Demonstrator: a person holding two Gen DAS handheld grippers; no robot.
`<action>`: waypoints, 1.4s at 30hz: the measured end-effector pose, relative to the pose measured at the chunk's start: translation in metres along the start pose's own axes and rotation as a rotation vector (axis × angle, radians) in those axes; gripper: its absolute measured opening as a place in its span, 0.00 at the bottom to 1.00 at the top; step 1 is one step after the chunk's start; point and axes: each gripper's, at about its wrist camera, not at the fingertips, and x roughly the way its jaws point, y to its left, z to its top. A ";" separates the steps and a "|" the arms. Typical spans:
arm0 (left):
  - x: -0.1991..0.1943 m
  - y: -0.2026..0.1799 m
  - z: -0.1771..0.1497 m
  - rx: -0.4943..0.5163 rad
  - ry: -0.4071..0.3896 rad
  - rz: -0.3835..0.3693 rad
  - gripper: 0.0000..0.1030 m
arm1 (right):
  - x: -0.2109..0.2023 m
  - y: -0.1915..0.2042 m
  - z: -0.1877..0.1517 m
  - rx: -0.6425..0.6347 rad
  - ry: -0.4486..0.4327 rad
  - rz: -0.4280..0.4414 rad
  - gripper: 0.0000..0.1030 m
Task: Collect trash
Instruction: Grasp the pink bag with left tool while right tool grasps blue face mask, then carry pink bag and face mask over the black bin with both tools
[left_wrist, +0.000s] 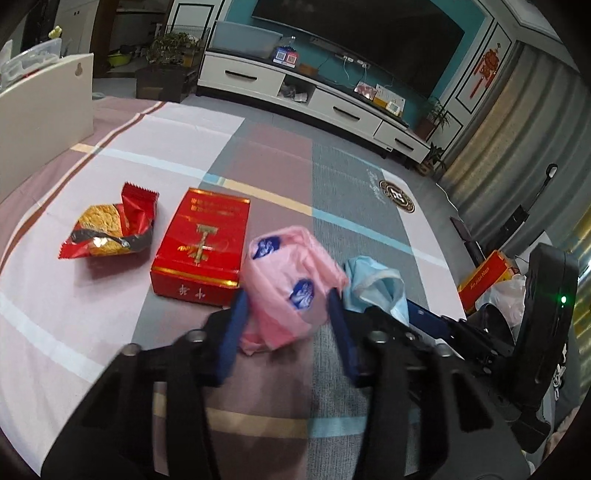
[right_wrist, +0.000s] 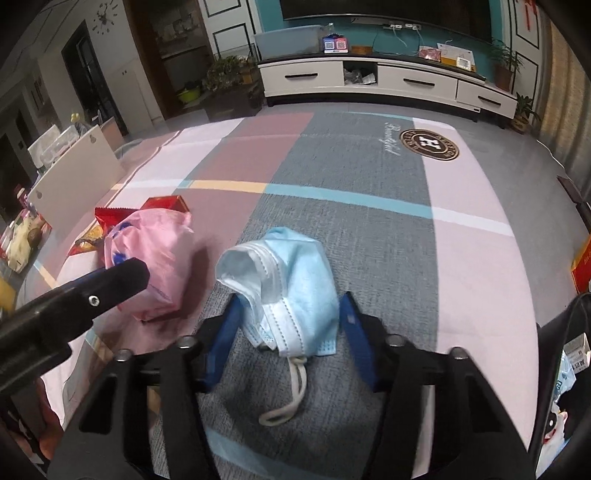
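Note:
A crumpled pink wrapper (left_wrist: 286, 284) with blue prints lies on the checked tablecloth (left_wrist: 110, 295). My left gripper (left_wrist: 288, 310) is open with its blue fingers on either side of it. A crumpled light blue face mask (right_wrist: 291, 284) lies just to the right of the wrapper. My right gripper (right_wrist: 290, 317) is open around the mask. The mask's ear loop (right_wrist: 291, 391) trails toward me. A red box (left_wrist: 203, 243) and an opened red snack packet (left_wrist: 110, 229) lie to the left. The mask (left_wrist: 376, 284) and wrapper (right_wrist: 151, 258) each show in the other wrist view.
A white board (left_wrist: 44, 114) stands at the table's left edge. Beyond the table is a white TV cabinet (right_wrist: 388, 79). A red-yellow box (left_wrist: 484, 280) and clutter sit off the table's right edge. The left gripper's body (right_wrist: 74, 295) shows at the left of the right wrist view.

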 end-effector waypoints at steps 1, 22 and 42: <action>0.001 0.000 -0.002 0.004 0.005 0.002 0.35 | 0.001 0.000 -0.001 -0.003 0.004 -0.001 0.39; -0.117 -0.034 -0.076 0.156 -0.018 -0.061 0.30 | -0.146 -0.024 -0.091 0.107 -0.099 0.070 0.17; -0.173 -0.104 -0.111 0.327 -0.045 -0.054 0.32 | -0.233 -0.065 -0.136 0.230 -0.221 0.027 0.17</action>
